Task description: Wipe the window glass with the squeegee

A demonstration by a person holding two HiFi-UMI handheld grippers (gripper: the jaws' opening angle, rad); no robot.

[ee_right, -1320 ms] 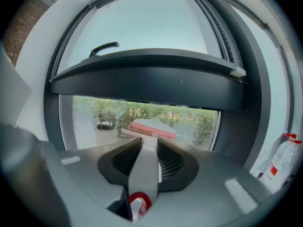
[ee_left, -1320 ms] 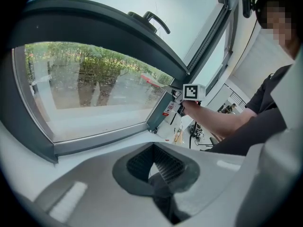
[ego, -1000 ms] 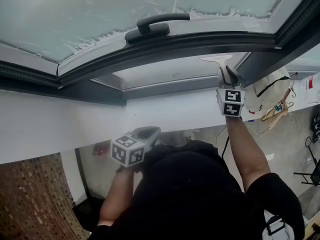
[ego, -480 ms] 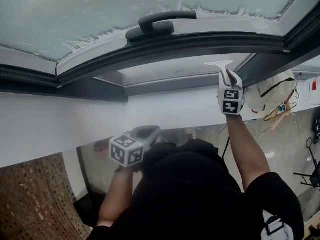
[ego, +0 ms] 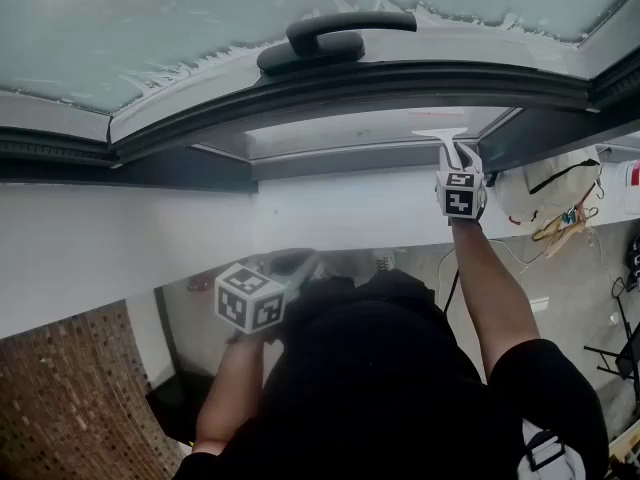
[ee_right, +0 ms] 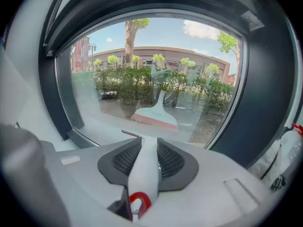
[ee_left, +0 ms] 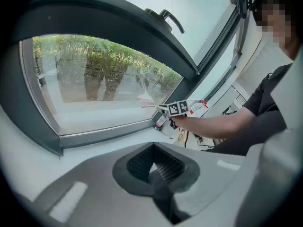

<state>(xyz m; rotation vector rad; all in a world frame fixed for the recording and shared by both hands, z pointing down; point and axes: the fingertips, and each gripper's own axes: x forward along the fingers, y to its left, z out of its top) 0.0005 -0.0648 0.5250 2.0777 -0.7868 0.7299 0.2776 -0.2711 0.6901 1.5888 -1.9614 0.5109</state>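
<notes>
At clear lower window glass point(ego: 350, 128) | white plastic squeegee point(ego: 441, 134) with red loop, blade near pane (contact unclear) | right tongs point(ee_right: 144, 161) clamped on its handle | left tongs point(ee_left: 154, 170) closed together, empty, well apart, low.

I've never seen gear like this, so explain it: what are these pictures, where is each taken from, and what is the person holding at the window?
No robot here: a person holds a two-jaw gripper in each hand. The head view comes from a camera on the person's head, looking steeply down over the white sill and the window glass. The other two cameras ride on the grippers and look along their jaws. The right gripper is shut on a white squeegee, its blade up by the pane; whether it touches, I cannot tell. The left gripper is back near the body, jaws together, holding nothing.
</notes>
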